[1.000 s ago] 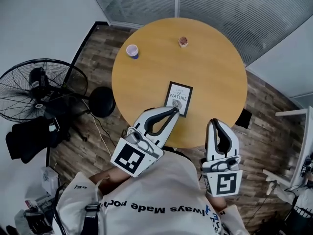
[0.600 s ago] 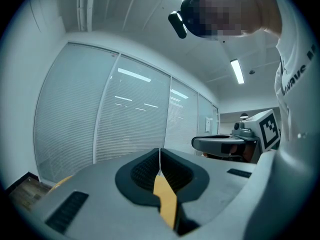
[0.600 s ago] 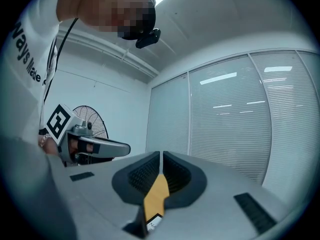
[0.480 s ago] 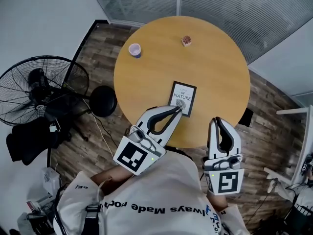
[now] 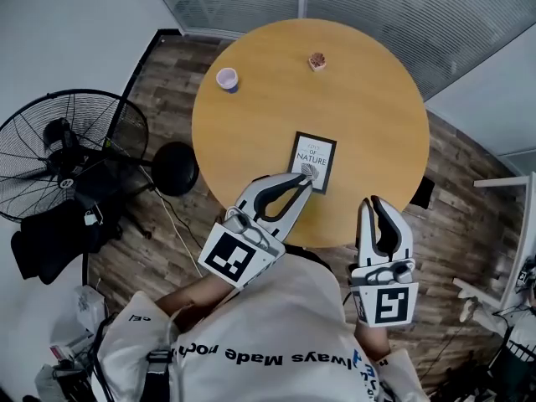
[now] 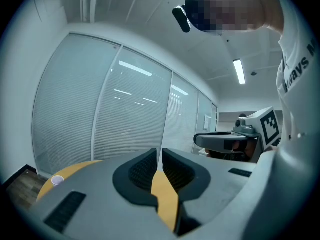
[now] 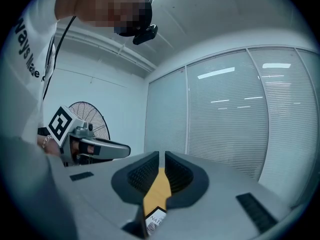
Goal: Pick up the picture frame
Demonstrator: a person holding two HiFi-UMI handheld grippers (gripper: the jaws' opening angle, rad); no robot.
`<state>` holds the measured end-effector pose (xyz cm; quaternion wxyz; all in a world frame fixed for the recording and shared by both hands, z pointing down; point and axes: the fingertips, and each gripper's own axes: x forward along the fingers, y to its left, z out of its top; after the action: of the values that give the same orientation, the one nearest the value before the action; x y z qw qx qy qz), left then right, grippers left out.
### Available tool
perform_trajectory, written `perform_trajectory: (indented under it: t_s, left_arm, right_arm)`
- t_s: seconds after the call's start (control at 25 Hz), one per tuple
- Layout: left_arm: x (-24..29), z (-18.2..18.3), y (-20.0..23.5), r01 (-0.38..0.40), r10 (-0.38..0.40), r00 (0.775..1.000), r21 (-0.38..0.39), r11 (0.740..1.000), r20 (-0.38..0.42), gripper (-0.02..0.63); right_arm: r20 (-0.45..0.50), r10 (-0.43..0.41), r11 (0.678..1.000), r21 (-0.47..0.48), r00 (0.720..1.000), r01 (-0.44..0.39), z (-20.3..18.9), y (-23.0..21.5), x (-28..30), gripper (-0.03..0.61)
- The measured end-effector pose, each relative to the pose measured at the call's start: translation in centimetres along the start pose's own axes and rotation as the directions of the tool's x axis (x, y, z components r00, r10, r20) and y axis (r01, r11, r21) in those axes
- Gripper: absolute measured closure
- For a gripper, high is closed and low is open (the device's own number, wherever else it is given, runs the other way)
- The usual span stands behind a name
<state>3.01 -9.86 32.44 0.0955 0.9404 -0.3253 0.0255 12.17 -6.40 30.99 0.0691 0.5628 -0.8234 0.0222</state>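
We found bare table [image 5: 377, 124] all round the picture frame [image 5: 313, 161]; cup [image 5: 226, 78] and small brown item [image 5: 316, 60] stood well apart.

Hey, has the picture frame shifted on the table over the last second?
No. The picture frame lies in the same spot on the round table, placed as before against the small cup and the table's near edge.

Round wooden table [image 5: 368, 99], plank floor [image 5: 163, 78], black fan [image 5: 71, 153], blinds [image 5: 394, 7].
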Motion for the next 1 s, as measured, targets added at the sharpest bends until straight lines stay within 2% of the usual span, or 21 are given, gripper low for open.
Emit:
perform_trajectory:
  t_s: [0.16,0.36,1.0]
  left_arm:
    - [0.4,-1.4,0.3,0.004,-0.004,1.000,0.005,1.000,-0.025,0.581]
    - [0.2,-4.1,0.8,0.006,-0.007,0.995,-0.015,1.000,-0.101,0.581]
    - [1.8,-10.0,2.9,-0.022,0.003,0.981,-0.095,0.995,-0.196,0.581]
  right_arm:
    - [-0.022,0.000,1.000,0.000,1.000,0.000,-1.3,0.0,0.4,0.535]
    - [-0.063,0.004,1.000,-0.010,0.998,-0.004,-3.4,0.4,1.0,0.534]
    - [-0.196,0.022,1.000,0.021,0.980,-0.018,-10.6,0.1,3.3,0.518]
